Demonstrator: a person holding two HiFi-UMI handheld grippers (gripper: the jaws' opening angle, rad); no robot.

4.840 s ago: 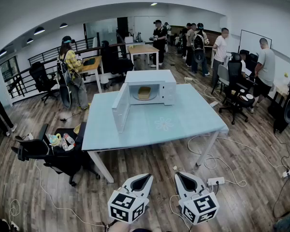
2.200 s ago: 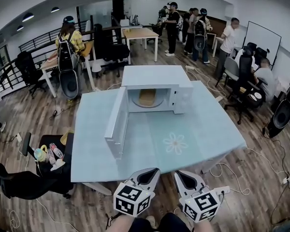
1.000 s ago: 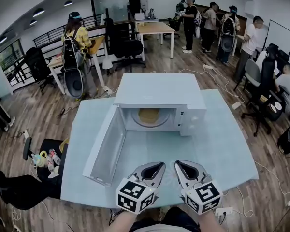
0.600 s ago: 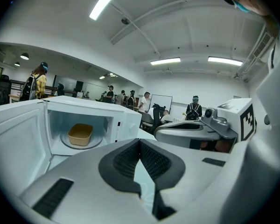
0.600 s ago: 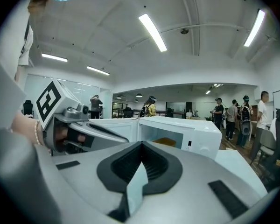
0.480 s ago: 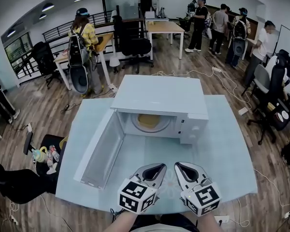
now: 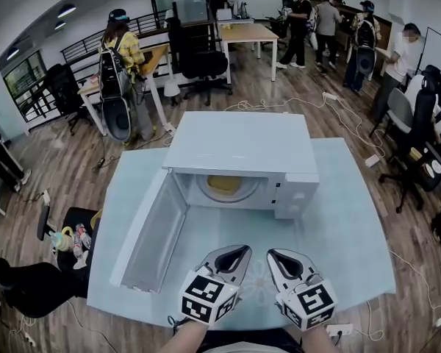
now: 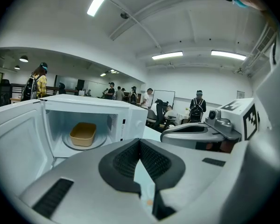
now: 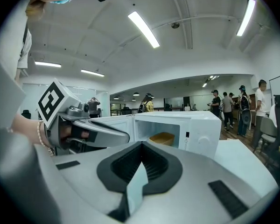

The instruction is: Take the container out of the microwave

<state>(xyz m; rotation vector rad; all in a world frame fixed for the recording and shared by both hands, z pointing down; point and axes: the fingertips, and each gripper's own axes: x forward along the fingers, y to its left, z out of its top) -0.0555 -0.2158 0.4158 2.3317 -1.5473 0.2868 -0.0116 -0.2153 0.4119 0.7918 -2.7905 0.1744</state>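
A white microwave stands on the pale blue table with its door swung open to the left. Inside, on the turntable, sits a tan container, also seen as the container in the left gripper view and the container in the right gripper view. My left gripper and right gripper hover side by side over the table's near edge. Both are shut, hold nothing, point at the oven's mouth and are well short of it.
The open door juts out toward me on the left of the oven's mouth. A flower decal lies on the table under the grippers. Around the table are office chairs, desks, several standing people and cables on the wooden floor.
The view has come up to the table. Both grippers, earlier over the floor, now hang over the table's front edge, nearer the microwave. Their jaws have stayed shut.
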